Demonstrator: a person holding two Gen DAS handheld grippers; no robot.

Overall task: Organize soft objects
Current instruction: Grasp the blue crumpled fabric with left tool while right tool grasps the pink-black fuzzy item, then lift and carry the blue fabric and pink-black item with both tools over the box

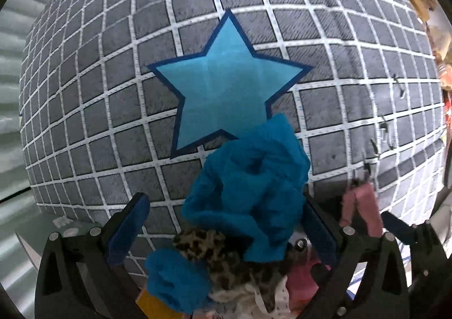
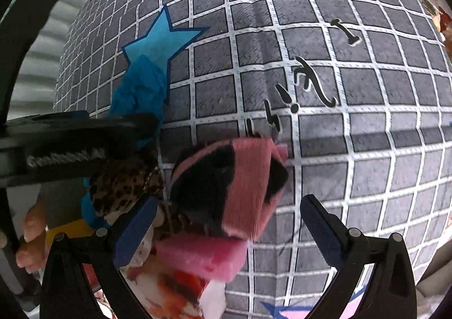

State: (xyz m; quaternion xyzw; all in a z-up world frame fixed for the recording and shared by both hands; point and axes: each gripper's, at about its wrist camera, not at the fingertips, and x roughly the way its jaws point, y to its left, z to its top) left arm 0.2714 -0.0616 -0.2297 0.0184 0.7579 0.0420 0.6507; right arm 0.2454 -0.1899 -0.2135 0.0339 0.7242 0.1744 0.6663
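Note:
My left gripper is open, its jaws set wide. A crumpled blue cloth rises between them and leans against the right finger. Under it lie a leopard-print cloth and more blue fabric. My right gripper is also open wide. A fuzzy pink-and-black cloth sits blurred between its fingers without touching either pad. Below that is a pink foam block. The blue cloth and leopard-print cloth lie to the left in the right wrist view.
A grey bedsheet with a white grid and a blue star fills the background. The left gripper's black body and a hand are at the left in the right wrist view. A corrugated wall borders the left.

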